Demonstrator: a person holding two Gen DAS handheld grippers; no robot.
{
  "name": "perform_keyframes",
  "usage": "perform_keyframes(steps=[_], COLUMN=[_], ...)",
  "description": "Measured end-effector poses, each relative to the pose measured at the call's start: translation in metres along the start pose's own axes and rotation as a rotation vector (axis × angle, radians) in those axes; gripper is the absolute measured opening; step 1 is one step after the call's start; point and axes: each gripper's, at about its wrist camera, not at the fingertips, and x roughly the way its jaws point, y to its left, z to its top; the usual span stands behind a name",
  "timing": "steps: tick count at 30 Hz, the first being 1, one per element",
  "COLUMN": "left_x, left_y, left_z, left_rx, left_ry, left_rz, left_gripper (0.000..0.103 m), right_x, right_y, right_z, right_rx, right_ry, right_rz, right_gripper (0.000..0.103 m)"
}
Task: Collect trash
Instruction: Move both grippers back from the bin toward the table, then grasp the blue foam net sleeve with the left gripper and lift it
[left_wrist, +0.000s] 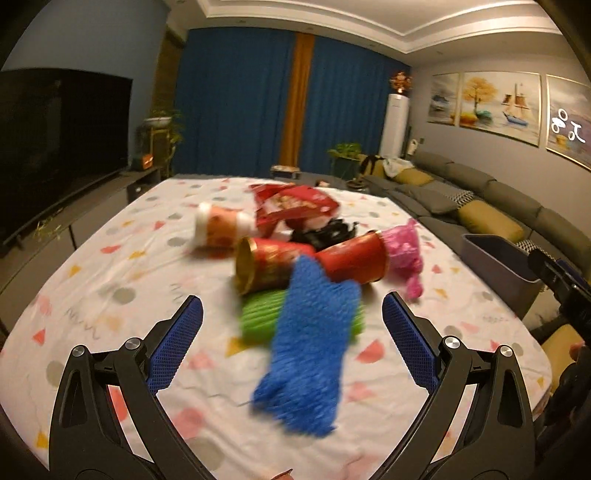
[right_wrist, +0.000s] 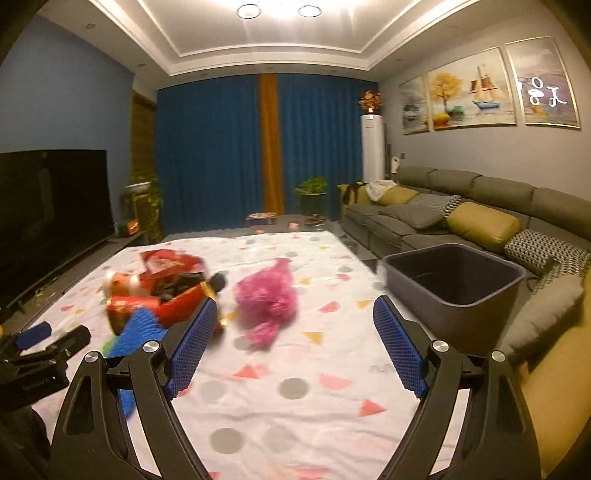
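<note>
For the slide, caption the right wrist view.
Open right hand-held gripper faces pink mesh on the patterned sheet, grey bin alongside.

Two handheld grippers, each seen from its own wrist camera. The left gripper (left_wrist: 291, 325) has its black arms spread wide, its blue-padded fingers (left_wrist: 177, 343) far apart with nothing between them. The right gripper (right_wrist: 295, 343) is spread just as wide, its blue-padded fingers (right_wrist: 399, 347) also gripping nothing. Both point forward and slightly downward.

Grey sofa (right_wrist: 461, 206) with cushions — television (right_wrist: 51, 206), blue curtains (right_wrist: 214, 147).
</note>
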Motion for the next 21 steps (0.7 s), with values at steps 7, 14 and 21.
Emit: perform_keyframes(steps=[7,14,21], left_x=[0.015,0.037,0.057], left_y=[0.007,0.002,0.001], left_z=[-0.009,-0.016,-0.017], left_rx=[-0.008,0.030,0.053], left_ry=[0.075,0.162,0.250], left_rz=[-0.042,-0.077,-0.108], left_gripper=[0.096,0.093,0.082], right_x=[0.002,0.010,0.024], right_y=[0.022,0.026,0.030], right_z=[-0.004,-0.004,-0.005], right_rx=[-0.034,-0.045,-0.057], right_ry=[0.011,0.027,0.051], right_rz=[0.030,0.045,0.064], right_gripper=[0.084,0.084,0.084])
